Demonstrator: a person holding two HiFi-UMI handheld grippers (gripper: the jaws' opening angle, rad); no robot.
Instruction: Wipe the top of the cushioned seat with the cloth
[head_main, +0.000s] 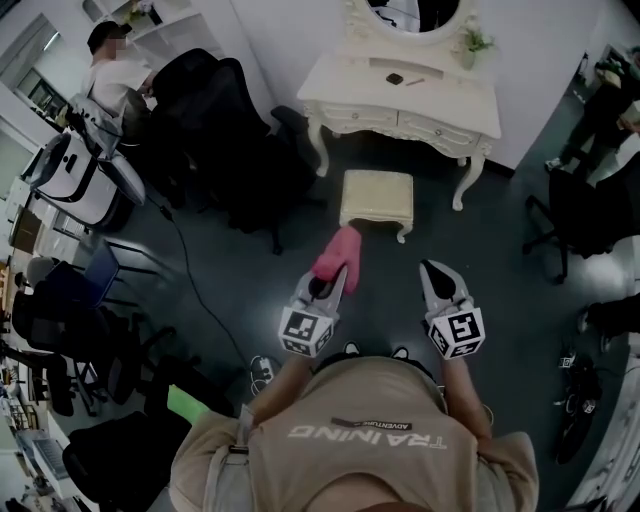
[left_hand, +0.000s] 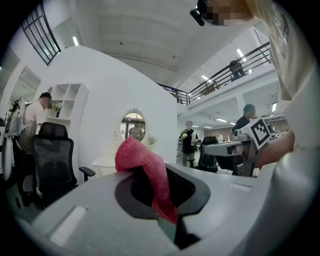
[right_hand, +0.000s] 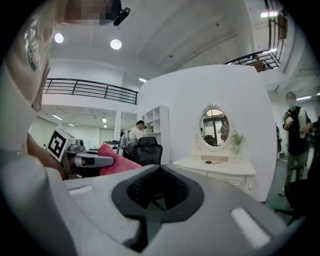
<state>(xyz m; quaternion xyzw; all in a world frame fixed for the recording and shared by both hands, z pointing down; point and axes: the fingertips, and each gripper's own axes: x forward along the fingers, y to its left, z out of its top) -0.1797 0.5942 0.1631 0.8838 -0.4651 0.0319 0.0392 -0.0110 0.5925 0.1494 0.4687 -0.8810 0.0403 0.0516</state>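
Fingers (head_main: 320, 293) of your left gripper (head_main: 333, 280) pinch the pink cloth (head_main: 338, 255), just short of the cushioned seat (head_main: 376, 196).
Your right gripper (head_main: 432, 268) hangs equally short of the cushioned seat, jaws pressed together on nothing; the cloth juts forward toward the cushioned seat, likely so that it meets the top first.

A dark grey floor (head_main: 480, 280) fills the head view. At 12 o'clock a white dressing table (head_main: 400, 100) stands against a curved white wall (head_main: 290, 30), with an oval mirror (right_hand: 215, 127) above it. Black office chairs (head_main: 225, 120) cluster at 10 o'clock, and 1 more chair (head_main: 580, 215) sits at 3 o'clock. White shelves (left_hand: 67, 102) stand at 11 o'clock. 2 round ceiling lights (right_hand: 115, 44) glow above a railed balcony (right_hand: 90, 90).
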